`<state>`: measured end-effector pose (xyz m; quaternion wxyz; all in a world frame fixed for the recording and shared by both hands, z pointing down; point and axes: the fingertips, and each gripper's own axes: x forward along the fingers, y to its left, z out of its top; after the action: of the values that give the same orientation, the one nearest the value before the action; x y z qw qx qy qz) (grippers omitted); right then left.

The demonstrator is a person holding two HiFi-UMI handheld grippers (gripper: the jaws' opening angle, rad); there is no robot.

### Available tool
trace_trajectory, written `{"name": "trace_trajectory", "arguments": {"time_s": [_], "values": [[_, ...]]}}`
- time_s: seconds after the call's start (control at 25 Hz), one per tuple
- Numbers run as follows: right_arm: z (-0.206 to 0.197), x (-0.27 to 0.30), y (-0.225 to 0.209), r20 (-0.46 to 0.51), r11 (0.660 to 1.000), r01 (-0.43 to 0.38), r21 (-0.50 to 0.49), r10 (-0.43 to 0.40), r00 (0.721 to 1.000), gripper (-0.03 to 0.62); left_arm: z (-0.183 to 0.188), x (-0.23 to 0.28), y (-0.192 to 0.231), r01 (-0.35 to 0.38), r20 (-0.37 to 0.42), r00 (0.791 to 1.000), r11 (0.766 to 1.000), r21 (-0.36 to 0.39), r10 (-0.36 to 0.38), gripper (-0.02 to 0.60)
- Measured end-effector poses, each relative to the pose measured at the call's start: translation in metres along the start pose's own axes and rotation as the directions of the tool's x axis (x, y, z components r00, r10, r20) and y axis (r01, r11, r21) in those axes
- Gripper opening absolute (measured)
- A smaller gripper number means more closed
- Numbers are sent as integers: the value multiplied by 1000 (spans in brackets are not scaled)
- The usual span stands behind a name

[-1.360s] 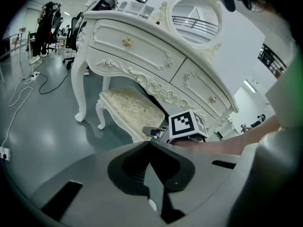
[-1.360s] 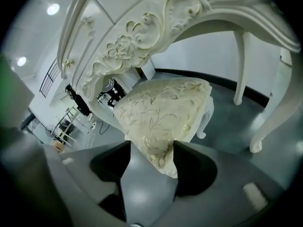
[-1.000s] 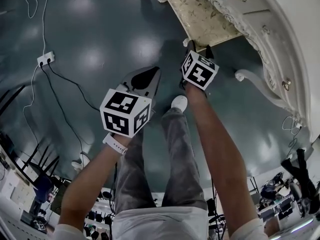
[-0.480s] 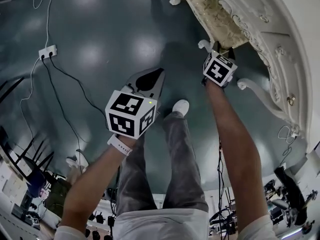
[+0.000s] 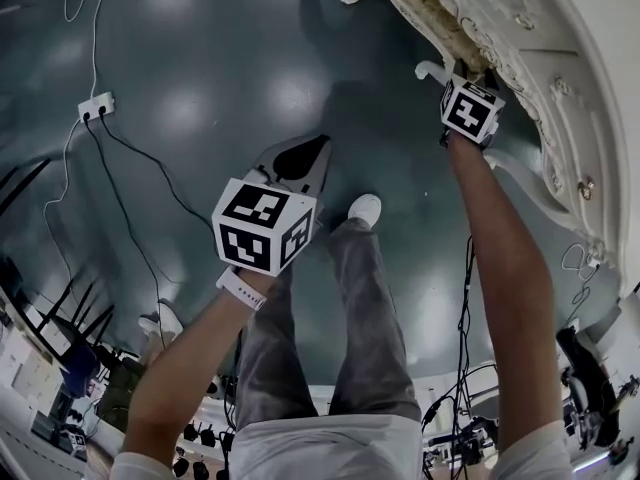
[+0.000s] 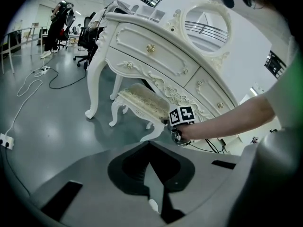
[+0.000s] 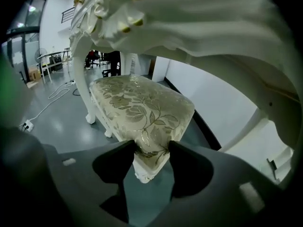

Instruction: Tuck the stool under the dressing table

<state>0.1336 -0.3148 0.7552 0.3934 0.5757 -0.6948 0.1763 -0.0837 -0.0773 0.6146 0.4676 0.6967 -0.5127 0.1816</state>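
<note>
Glossy dark floor point(image 5: 200, 58), white power strip point(image 5: 96, 106)

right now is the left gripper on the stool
No, the left gripper hangs empty away from the stool; only the right gripper clamps its corner.

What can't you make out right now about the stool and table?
- Head view: most of the stool, hidden under the table.
- Right gripper view: the stool's far right leg, behind its seat.
- Left gripper view: the table's right legs, behind the arm.

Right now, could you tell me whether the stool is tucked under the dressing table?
Largely in: the stool sits beneath the carved front of the dressing table, only its near edge showing.
</note>
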Motion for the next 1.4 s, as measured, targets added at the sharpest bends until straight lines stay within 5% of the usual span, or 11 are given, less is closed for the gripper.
{"name": "trace_trajectory", "arguments": {"time_s": [0.44, 1.0, 1.4], "values": [[-10, -25, 3, -55, 999, -22, 29, 24, 998, 200, 6, -12, -24, 9, 17, 1000, 999, 32, -10, 8], [13, -111, 37, -21, 980, -197, -4, 197, 980, 12, 13, -86, -47, 17, 42, 999, 1000, 21, -18, 8], [58, -224, 86, 51, 932, -348, -102, 354, 934, 11, 31, -155, -55, 1, 105, 994, 1000, 5, -1, 8]]}}
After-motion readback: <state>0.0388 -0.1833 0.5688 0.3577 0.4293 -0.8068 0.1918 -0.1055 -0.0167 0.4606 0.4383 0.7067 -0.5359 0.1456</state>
